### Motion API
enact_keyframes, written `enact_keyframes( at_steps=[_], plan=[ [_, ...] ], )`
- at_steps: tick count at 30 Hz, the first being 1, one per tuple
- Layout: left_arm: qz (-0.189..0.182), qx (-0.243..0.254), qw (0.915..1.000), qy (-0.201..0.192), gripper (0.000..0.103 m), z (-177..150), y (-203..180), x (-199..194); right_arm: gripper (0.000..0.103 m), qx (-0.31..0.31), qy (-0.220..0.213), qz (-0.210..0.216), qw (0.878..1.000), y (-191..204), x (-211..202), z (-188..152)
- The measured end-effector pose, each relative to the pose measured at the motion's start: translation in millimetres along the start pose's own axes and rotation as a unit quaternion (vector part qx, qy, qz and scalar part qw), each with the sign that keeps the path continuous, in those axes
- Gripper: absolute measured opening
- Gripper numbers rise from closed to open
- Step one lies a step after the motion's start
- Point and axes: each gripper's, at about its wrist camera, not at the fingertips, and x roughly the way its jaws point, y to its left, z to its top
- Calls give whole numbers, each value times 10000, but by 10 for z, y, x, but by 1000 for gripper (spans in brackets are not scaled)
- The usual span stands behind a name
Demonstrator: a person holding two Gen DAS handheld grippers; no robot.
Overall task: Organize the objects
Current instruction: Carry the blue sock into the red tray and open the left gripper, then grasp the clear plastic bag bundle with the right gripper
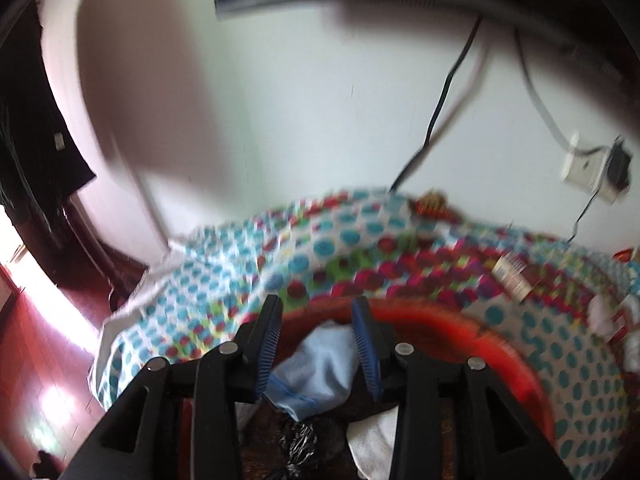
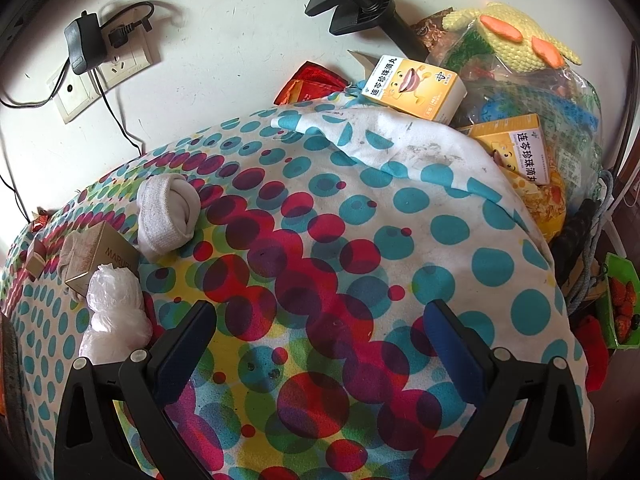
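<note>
Left wrist view: the left gripper (image 1: pixel 316 344) hangs over the red basket (image 1: pixel 500 344), fingers released, the pale blue cloth (image 1: pixel 320 368) lying loose below between them.

Right wrist view: the right gripper (image 2: pixel 320 344) stands spread wide and empty above the dotted cover (image 2: pixel 360 220); the rolled sock (image 2: pixel 168 212) lies ahead and left, nearest this hand.

A dotted cloth (image 2: pixel 320 240) covers the surface beneath a white wall (image 2: pixel 240 20), where a black adapter (image 2: pixel 82 46) sits plugged into a socket plate (image 2: pixel 128 60) (its cable trailing down), near a black clamp mount (image 2: pixel 352 4)
</note>
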Motion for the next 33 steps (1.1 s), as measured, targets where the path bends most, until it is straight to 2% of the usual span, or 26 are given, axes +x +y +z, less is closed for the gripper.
enact_keyframes(
  at_steps=[2,4,5,7,9,13,16,18,21,22,23,27,29,30,33],
  plan=[
    [-275,-77,9988,-388,41,27,38,-425,103,0,1,0,10000,-5,-1,-2],
    [-463,-174,9957,-782,53,-92,29,-893,103,-6,3,-6,10000,-2,0,-1],
    [-569,-180,9940,-911,63,-208,-1,-1109,103,-1,0,1,10000,-10,-3,-2],
    [-820,-151,9908,-1066,65,-507,-96,-1473,103,9,-4,16,10000,-14,4,0],
    [-1121,-133,9880,-1052,65,-843,-220,-1714,103,20,-12,22,10000,-18,1,-1],
    [-1520,-142,9844,-872,65,-1529,-449,-1960,103,-122,62,-167,9998,34,-25,-41],
    [-1667,-14,9831,-757,65,-1916,-624,-1956,103,-505,-208,-120,9984,207,-252,-197],
    [-1663,177,9836,-669,65,-2096,-737,-1913,103,-708,-298,97,9970,360,-375,-278],
    [-1789,324,9816,-578,65,-2267,-844,-1846,103,-1223,-455,165,9913,721,-516,-342],
    [-1883,346,9798,-579,65,-2295,-829,-1847,101,-1333,-455,232,9898,827,-520,-337],
    [-1945,366,9785,-581,65,-2315,-842,-1840,92,-1384,-403,274,9892,902,-498,-324],
    [-2036,300,9772,-527,65,-2352,-834,-1808,66,-1350,-119,142,9907,1158,-279,-258],
    [-2072,277,9766,-504,65,-2344,-829,-1789,43,-1327,59,93,9911,1217,-146,-249],
    [-2071,281,9766,-514,65,-2344,-828,-1792,38,-1310,133,86,9913,1229,-97,-249],
    [-2048,323,9767,-561,65,-2340,-837,-1800,37,-1193,110,213,9926,1198,-49,-267]
  ],
)
